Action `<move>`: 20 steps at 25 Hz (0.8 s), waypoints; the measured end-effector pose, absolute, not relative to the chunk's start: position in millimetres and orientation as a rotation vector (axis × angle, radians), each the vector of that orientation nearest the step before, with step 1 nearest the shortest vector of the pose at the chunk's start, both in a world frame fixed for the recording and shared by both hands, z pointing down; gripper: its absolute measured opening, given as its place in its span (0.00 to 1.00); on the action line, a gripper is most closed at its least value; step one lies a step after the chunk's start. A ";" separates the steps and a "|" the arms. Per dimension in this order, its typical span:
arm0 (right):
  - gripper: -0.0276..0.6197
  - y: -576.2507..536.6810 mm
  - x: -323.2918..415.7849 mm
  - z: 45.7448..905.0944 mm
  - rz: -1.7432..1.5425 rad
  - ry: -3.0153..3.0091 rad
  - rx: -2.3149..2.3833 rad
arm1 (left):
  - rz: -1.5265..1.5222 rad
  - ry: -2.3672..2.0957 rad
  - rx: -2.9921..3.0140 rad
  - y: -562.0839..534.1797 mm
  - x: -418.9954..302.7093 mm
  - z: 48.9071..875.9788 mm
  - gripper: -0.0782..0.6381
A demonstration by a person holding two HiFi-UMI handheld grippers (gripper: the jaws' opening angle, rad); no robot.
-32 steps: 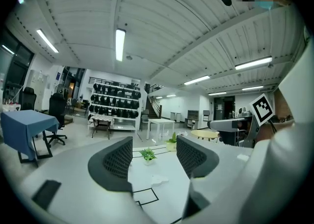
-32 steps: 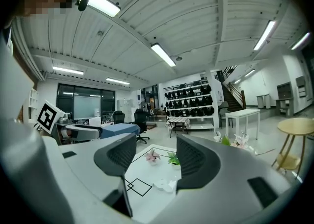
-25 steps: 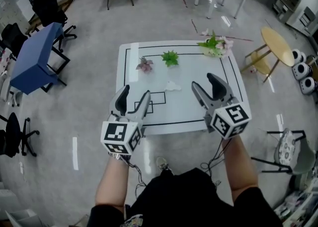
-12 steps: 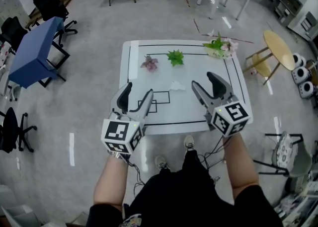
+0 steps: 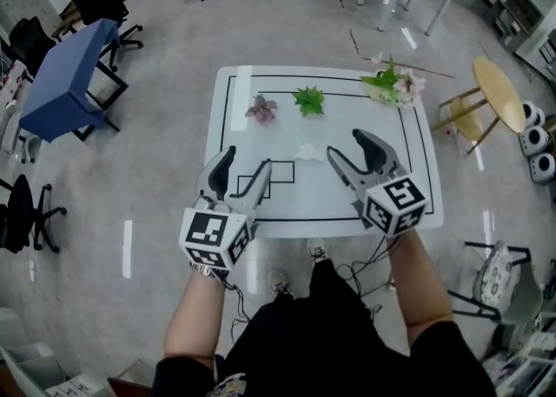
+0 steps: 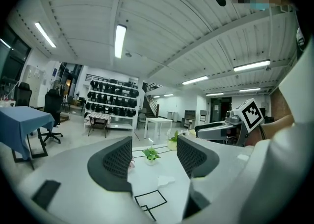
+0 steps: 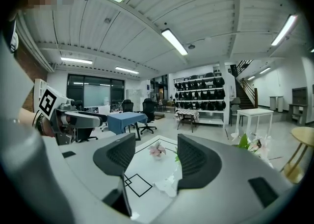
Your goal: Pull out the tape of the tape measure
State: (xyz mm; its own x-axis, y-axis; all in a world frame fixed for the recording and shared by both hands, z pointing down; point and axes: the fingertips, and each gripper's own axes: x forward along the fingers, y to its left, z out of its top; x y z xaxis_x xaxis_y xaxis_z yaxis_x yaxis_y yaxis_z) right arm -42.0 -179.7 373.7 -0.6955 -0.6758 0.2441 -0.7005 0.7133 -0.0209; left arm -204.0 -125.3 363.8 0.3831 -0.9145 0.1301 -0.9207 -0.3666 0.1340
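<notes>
A small white object (image 5: 306, 152) lies near the middle of the white table (image 5: 408, 169); it is too small to tell what it is. It also shows between the jaws in the left gripper view (image 6: 164, 181) and in the right gripper view (image 7: 167, 185), well ahead of both. My left gripper (image 5: 246, 161) hovers open over the table's near left part, above a black-outlined square. My right gripper (image 5: 347, 145) is open too, just right of the white object and above the table. Neither gripper (image 6: 154, 157) (image 7: 151, 159) holds anything.
A pink potted plant (image 5: 261, 109), a green one (image 5: 307, 100) and a flower bunch (image 5: 393, 84) stand along the table's far side. A blue table (image 5: 65, 82) and office chairs are at the left, a round wooden table (image 5: 499, 91) at the right.
The person has stepped a little, so the table sits slightly differently in view. Both grippers stay open over the near part of the table; the right one has edged left toward the white object.
</notes>
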 end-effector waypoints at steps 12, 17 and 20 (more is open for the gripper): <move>0.44 -223.4 -32.5 428.0 0.232 -2.680 0.891 | 0.105 -1.668 2.369 -165.4 -173.8 396.5 0.48; 0.44 -233.3 -32.4 456.5 0.260 -2.655 0.795 | 0.125 -1.683 2.320 -175.0 -166.5 412.5 0.48; 0.44 -237.1 -33.3 474.4 0.287 -2.640 0.747 | 0.135 -1.689 2.286 -178.1 -164.3 423.8 0.48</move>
State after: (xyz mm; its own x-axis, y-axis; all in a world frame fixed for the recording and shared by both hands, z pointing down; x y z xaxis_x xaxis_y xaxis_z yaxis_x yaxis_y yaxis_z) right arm -33.3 -237.1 474.4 -0.7865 -0.4604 0.4116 -0.5380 0.8380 -0.0908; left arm -164.3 -178.1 423.8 0.3060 -0.9193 0.2477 -0.9469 -0.2668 0.1794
